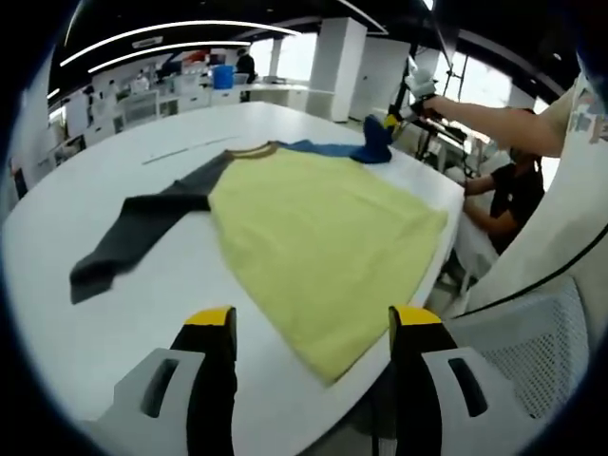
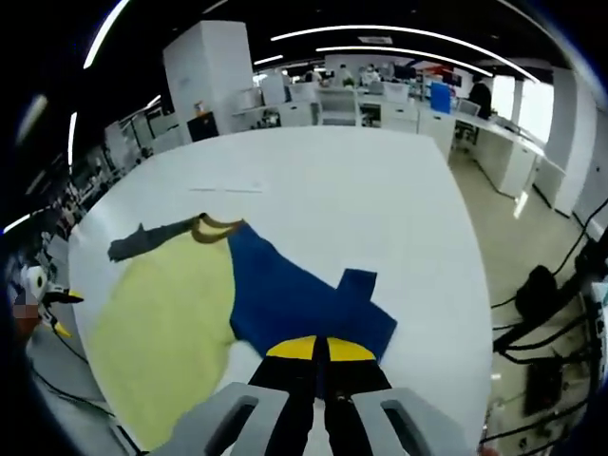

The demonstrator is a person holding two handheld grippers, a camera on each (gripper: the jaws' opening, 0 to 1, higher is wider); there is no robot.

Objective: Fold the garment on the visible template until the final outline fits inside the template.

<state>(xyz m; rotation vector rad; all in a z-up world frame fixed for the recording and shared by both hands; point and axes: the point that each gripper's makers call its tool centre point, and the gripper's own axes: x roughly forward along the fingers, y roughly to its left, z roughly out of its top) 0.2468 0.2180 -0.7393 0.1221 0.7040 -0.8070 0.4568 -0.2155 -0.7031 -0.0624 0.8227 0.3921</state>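
A shirt with a yellow body (image 1: 323, 247) lies flat on the white table (image 1: 114, 190). Its dark grey sleeve (image 1: 142, 237) stretches out to the left. My left gripper (image 1: 313, 321) is open and hovers above the shirt's near corner. At the far side, the blue sleeve (image 1: 366, 149) is lifted by my right gripper (image 1: 391, 122). In the right gripper view the blue sleeve (image 2: 285, 294) is folded over the yellow body (image 2: 161, 332), and my right gripper (image 2: 318, 350) is shut on its edge. The left gripper (image 2: 59, 309) shows at the table's left rim.
A thin line mark (image 1: 185, 150) crosses the table beyond the shirt. A person's arm (image 1: 494, 119) reaches in, another person (image 1: 513, 195) sits by the table edge, and a mesh chair (image 1: 546, 351) stands close. Cables and dark gear (image 2: 541, 294) lie on the floor.
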